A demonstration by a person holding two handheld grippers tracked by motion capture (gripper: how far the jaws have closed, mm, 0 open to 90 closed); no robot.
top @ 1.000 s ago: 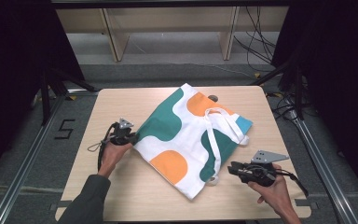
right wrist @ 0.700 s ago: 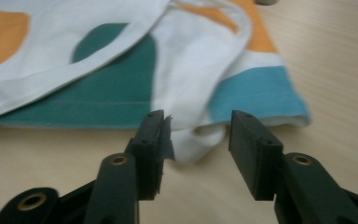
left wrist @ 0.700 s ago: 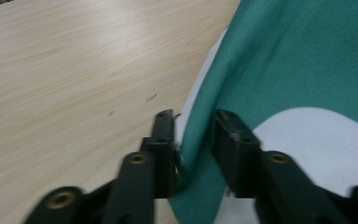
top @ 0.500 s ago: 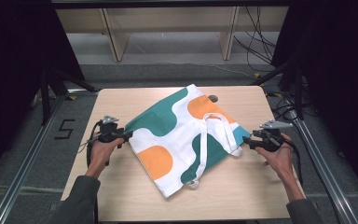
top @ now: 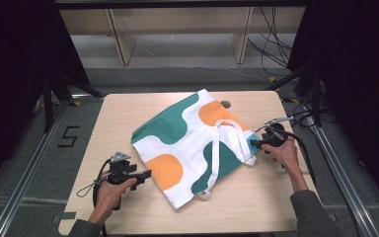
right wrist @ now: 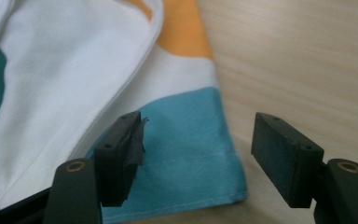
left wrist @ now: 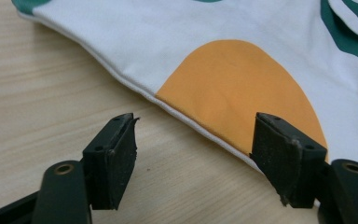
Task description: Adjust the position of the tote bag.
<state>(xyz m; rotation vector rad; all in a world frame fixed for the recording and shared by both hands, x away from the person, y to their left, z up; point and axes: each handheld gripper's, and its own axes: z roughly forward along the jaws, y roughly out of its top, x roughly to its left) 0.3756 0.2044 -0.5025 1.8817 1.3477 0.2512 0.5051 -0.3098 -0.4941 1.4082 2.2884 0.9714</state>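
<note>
A pale wooden surface [top: 128,118] with rounded corners stands on a grey floor [top: 34,163]; a black "5" [top: 70,137] is marked on the floor at the surface's 9 o'clock, metal rails [top: 27,177] run along both sides, and a light wooden shelf frame [top: 177,29] and loose cables [top: 271,44] lie beyond its 12 o'clock edge, with dark curtains to either side. A cloth bag [top: 192,143] lies flat and slanted across the middle of the surface, white with teal waves, two orange patches and a light blue corner at its 3 o'clock end; its white handles rest folded on top. The left gripper [top: 145,174] sits at the bag's 8 o'clock edge, beside the lower orange patch; its fingers [left wrist: 114,161] have just been opening and stand spread, nothing pinched, the bag's hem running between them. The right gripper [top: 252,143] is at the 3 o'clock corner; its fingers [right wrist: 121,156] have also just been opening and stand spread over the blue corner, not pressing it.
</note>
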